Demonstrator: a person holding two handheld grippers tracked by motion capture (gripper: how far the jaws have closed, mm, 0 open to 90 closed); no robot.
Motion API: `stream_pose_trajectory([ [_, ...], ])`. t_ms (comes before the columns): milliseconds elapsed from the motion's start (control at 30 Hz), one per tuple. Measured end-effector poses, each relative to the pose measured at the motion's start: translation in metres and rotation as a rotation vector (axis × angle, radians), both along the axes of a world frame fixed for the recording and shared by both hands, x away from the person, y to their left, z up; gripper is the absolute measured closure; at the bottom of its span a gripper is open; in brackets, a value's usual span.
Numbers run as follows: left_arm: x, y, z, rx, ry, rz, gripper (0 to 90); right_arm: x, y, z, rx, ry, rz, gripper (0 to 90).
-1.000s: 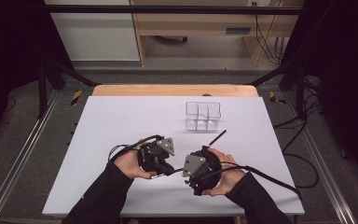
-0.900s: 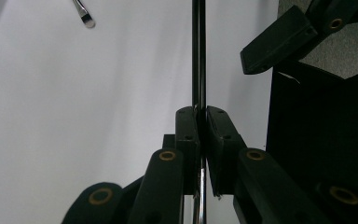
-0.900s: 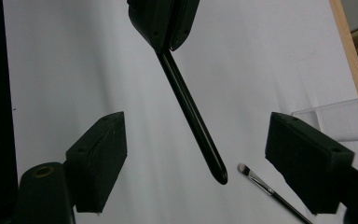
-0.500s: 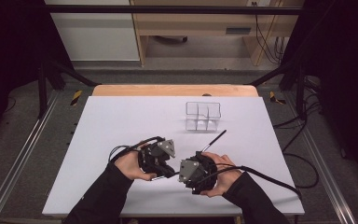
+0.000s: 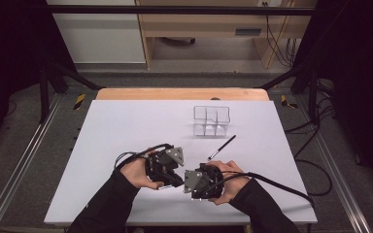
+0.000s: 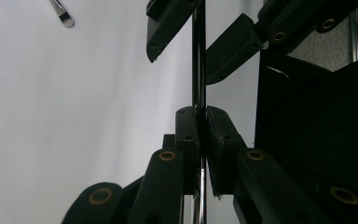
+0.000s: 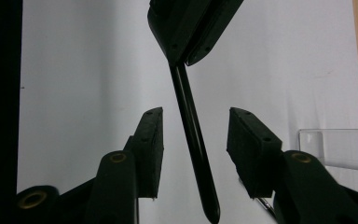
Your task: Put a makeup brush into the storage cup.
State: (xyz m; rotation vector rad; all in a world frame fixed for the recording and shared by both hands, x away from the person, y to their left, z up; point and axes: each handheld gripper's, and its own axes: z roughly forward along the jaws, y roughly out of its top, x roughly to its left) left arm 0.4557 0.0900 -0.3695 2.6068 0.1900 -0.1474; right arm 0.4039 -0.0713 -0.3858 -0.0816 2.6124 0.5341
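A thin black stick [image 7: 193,135] is clamped in the left gripper [image 6: 200,140] near the table's [image 5: 126,126] front edge. The right gripper [image 7: 195,144] has its jaws around the stick's free end; they have just been closing, not yet touching. A clear organizer [image 5: 211,120] stands toward the back edge.

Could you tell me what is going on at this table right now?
A person is passing a slim black stick from one handheld gripper to the other, low over the white table. The left gripper is shut on the stick. The right gripper has just been closing around the stick's free end, but its pads do not touch it yet. A second black stick lies on the table beside a clear divided box.
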Motion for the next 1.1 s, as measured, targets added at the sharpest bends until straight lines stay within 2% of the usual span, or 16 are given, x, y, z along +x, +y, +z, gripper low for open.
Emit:
stream_pose_trajectory([
  [367, -0.0016, -0.0007, -0.0006, 0.002, 0.003, -0.011, 83.3, -0.0002, 0.0016, -0.0021, -0.030, -0.018, 0.030, 71.4],
  [533, -0.0013, -0.0005, -0.0013, 0.003, 0.001, -0.007, 83.3, -0.0010, 0.0015, -0.0022, -0.027, -0.020, 0.041, 77.0],
  [767, -0.0011, 0.0006, -0.0020, -0.010, 0.006, -0.004, 83.2, -0.0005, 0.0013, -0.0031, -0.036, -0.018, 0.061, 79.6],
  [900, -0.0003, 0.0025, -0.0005, -0.012, -0.007, -0.012, 82.8, -0.0008, 0.0008, -0.0031, -0.039, -0.008, 0.066, 81.4],
  [933, -0.0007, 0.0028, -0.0006, -0.023, -0.005, -0.001, 82.5, -0.0005, 0.0008, -0.0032, -0.038, -0.004, 0.072, 82.0],
  [1100, -0.0003, 0.0038, -0.0016, -0.025, -0.013, 0.000, 81.2, -0.0005, 0.0010, -0.0044, -0.040, 0.013, 0.073, 83.5],
])
